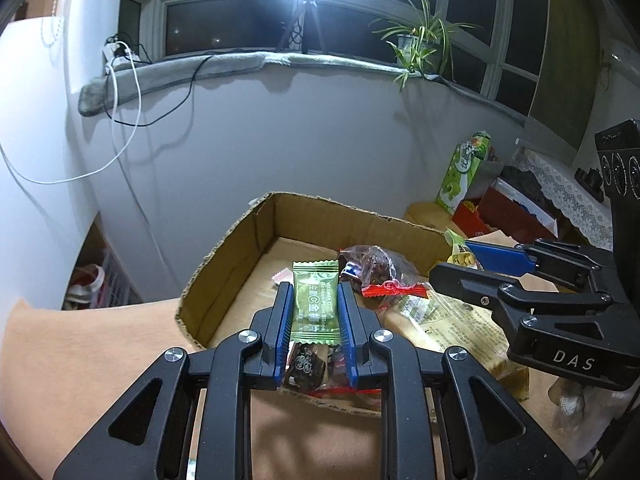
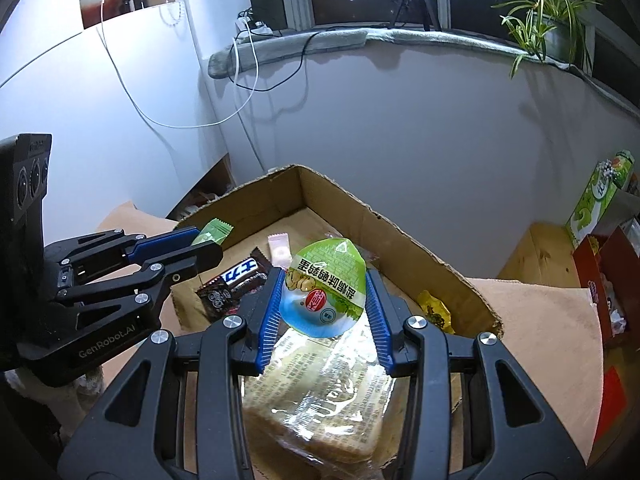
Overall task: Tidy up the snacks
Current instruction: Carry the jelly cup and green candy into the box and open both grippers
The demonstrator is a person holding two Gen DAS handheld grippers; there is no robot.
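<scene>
My left gripper (image 1: 314, 294) is shut on a green plum-slice candy packet (image 1: 315, 306) and holds it above the near side of an open cardboard box (image 1: 236, 256). My right gripper (image 2: 325, 280) is shut on a round green-and-blue snack packet (image 2: 325, 288) above the same box (image 2: 400, 232). In the box lie a clear bread pack (image 2: 320, 392), a dark wrapped bar (image 2: 240, 276), a small pink sachet (image 2: 279, 250), a yellow packet (image 2: 434, 312) and a red-edged bag of dark fruit (image 1: 372, 268). The left gripper shows at the left of the right wrist view (image 2: 200, 246); the right gripper shows at the right of the left wrist view (image 1: 460, 264).
The box sits on a surface covered with a tan cloth (image 1: 80, 360). To the right stand a green carton (image 1: 464, 168) and red boxes (image 1: 512, 212). A white wall (image 1: 280, 140) rises behind, with cables, a tripod and a potted plant (image 1: 420, 40) on the sill.
</scene>
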